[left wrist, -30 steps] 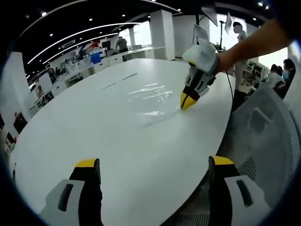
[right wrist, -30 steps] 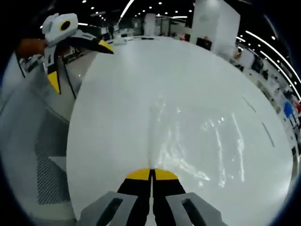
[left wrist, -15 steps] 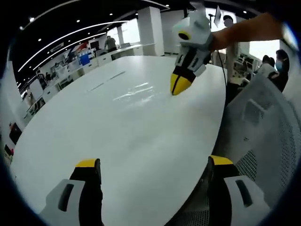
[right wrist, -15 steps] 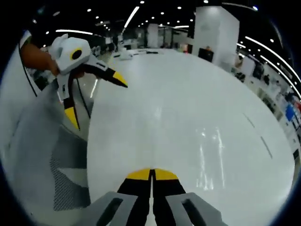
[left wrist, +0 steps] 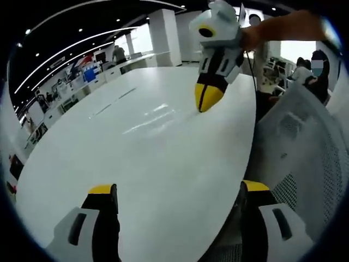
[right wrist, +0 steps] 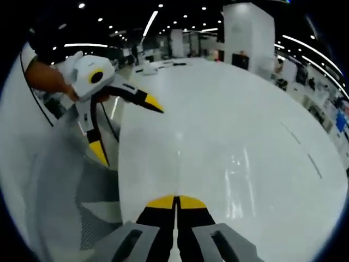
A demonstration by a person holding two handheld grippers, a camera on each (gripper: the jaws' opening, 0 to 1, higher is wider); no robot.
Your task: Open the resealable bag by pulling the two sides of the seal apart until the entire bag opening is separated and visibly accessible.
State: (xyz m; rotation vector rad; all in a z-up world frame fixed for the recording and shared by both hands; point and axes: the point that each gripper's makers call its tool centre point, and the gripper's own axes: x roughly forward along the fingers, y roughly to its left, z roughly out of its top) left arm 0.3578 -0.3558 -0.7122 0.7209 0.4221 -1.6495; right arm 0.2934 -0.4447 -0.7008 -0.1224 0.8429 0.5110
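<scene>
White and glossy, a large round table (left wrist: 147, 142) takes up the middle of both views, set in a wide office hall with ceiling strip lights, a square white pillar (right wrist: 248, 27) and rows of desks in the distance. Left gripper view: the left gripper (left wrist: 177, 191) rises from the bottom edge with its two yellow-tipped jaws spread wide apart and nothing between them, one jaw over the tabletop and the other over the table's edge beside a grey mesh chair (left wrist: 305, 153). Across the table the right gripper (left wrist: 209, 97) hangs tip-down above the surface, held by a person's hand (left wrist: 283, 27); its yellow tips are pressed together. The clear resealable bag (left wrist: 150, 117) lies flat on the tabletop as a faint glossy patch, just beside the tips of the right gripper; whether those tips pinch its edge cannot be told. Right gripper view: the right gripper (right wrist: 175, 201) points out over the table with its jaws closed tight against each other, and the bag (right wrist: 240, 180) shows as pale streaks of glare ahead of the tips. The left gripper (right wrist: 128, 123) enters from the left with jaws splayed open, one over the table and one over the chair (right wrist: 60, 185).
</scene>
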